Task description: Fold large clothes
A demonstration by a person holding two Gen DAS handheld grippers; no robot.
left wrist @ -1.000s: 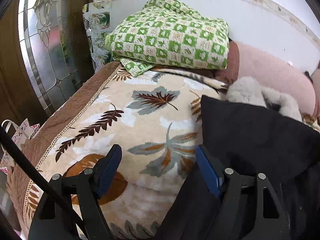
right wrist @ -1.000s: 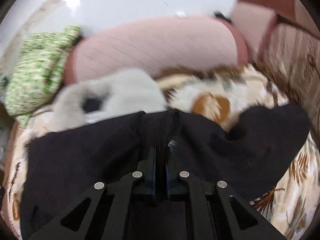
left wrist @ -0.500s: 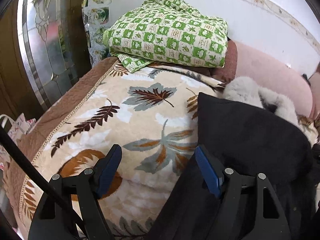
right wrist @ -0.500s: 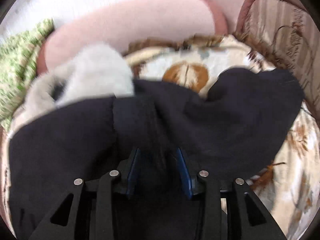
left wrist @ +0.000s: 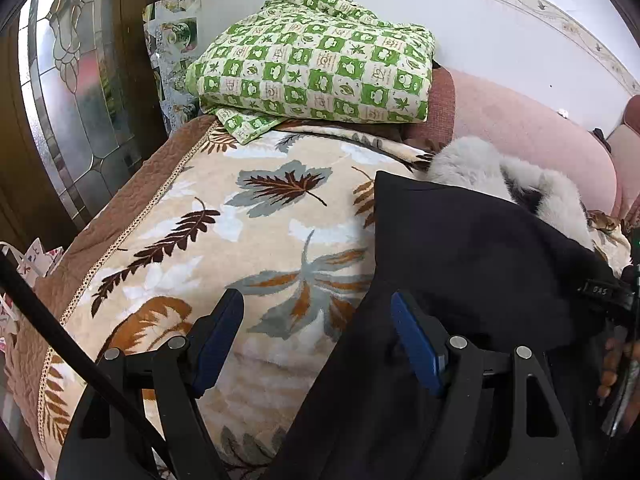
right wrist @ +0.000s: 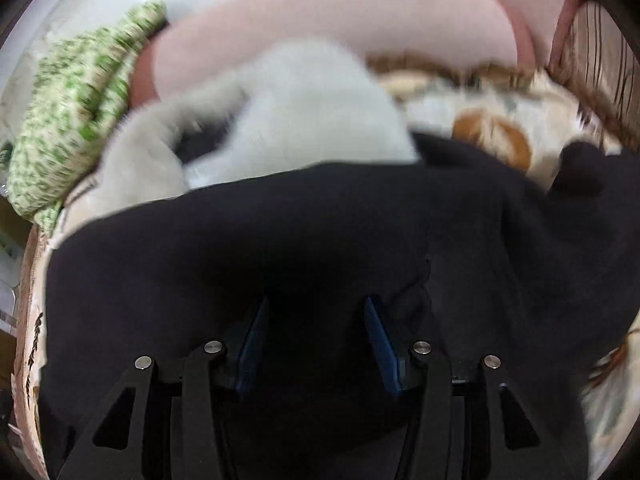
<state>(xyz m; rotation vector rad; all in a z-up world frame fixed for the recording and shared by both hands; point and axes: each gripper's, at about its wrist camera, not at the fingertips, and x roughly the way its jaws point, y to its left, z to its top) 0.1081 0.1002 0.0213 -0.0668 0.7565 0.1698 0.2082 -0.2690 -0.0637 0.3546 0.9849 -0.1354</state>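
Black coat [left wrist: 472,248] with grey fur collar [left wrist: 480,168] lies on leaf-print blanket [left wrist: 248,232] — one fold laid, more folds left. Left gripper [left wrist: 316,320] jaws apart, empty, at coat's edge. Right gripper [right wrist: 312,320] jaws apart over coat — gripping nothing.

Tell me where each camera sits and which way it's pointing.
Left wrist: rides the left tongs, looking forward over the leaf blanket toward the green quilt and wall; both open fingers show, plus a bit of the person's hand at the right edge.
Right wrist: rides the right tongs, looking forward across the black garment toward the pink bolster; open fingers show, picture blurred.
Shared: black garment, grey fur trim, green quilt, pink bolster, leaf blanket.
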